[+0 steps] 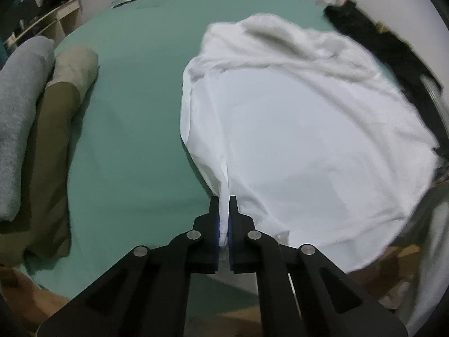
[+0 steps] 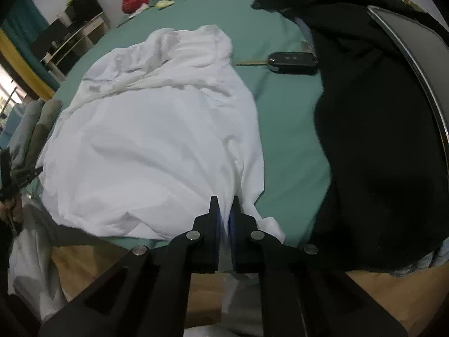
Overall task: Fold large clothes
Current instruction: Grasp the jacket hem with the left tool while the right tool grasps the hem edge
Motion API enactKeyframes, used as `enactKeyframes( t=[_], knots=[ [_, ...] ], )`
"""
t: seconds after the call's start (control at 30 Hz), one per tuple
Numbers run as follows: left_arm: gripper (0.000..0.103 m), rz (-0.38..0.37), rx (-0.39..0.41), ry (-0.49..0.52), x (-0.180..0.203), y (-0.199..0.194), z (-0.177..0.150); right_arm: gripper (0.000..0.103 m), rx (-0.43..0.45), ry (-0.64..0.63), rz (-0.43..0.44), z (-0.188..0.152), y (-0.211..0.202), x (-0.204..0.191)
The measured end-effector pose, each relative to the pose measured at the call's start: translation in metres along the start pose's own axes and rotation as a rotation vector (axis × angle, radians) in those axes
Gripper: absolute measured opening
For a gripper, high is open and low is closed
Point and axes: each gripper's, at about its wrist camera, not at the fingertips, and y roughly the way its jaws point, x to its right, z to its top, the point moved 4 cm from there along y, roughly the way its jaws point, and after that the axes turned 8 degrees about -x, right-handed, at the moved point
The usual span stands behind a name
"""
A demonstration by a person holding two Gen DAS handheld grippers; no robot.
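My left gripper [image 1: 224, 205] nearest, jaws pinched on near hem of white garment [image 1: 303, 129]. Right gripper [image 2: 224, 205] same, clamped on hem at other corner. Garment rumpled, spread on green bed sheet [image 1: 134, 118], bunched folds at far end, 12 o'clock. L view: grey roll [image 1: 19, 118] + olive roll [image 1: 56, 140] at 9. R view: black clothing [image 2: 378, 151] at 3, car key [image 2: 293, 62] at 1, near garment edge.
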Motion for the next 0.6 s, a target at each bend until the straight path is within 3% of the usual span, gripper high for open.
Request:
enactKeyframes(
  t=[0.17, 0.2, 0.27, 0.3, 0.33, 0.47, 0.5, 0.53, 0.6],
  knots=[
    [0.004, 0.02, 0.056, -0.044, -0.006, -0.028, -0.012, 0.008, 0.041, 0.008, 0.02, 0.001, -0.011, -0.002],
    [0.004, 0.024, 0.069, -0.073, -0.013, -0.035, -0.014, 0.015, 0.04, 0.019, 0.037, 0.001, -0.013, 0.0],
    [0.004, 0.02, 0.084, -0.123, -0.026, -0.044, -0.017, 0.047, 0.055, 0.033, 0.067, 0.0, -0.02, 0.003],
    [0.004, 0.013, 0.091, -0.146, -0.033, -0.048, -0.018, 0.076, 0.065, 0.044, 0.074, 0.001, -0.024, 0.006],
    [0.004, 0.011, 0.096, -0.164, -0.039, -0.053, -0.02, 0.085, 0.079, 0.056, 0.074, 0.002, -0.028, 0.008],
    [0.004, 0.012, 0.106, -0.182, -0.049, -0.061, -0.019, 0.085, 0.088, 0.146, 0.099, 0.011, -0.031, 0.034],
    [0.004, 0.014, 0.111, -0.176, -0.049, -0.064, -0.019, 0.085, 0.067, 0.172, 0.137, 0.012, -0.025, 0.041],
    [0.004, 0.014, 0.114, -0.171, -0.047, -0.065, -0.017, 0.085, 0.003, 0.201, 0.228, 0.011, -0.01, 0.047],
    [0.004, 0.016, 0.127, -0.162, -0.042, -0.07, -0.014, 0.085, -0.037, 0.199, 0.263, 0.012, -0.001, 0.048]
  ],
)
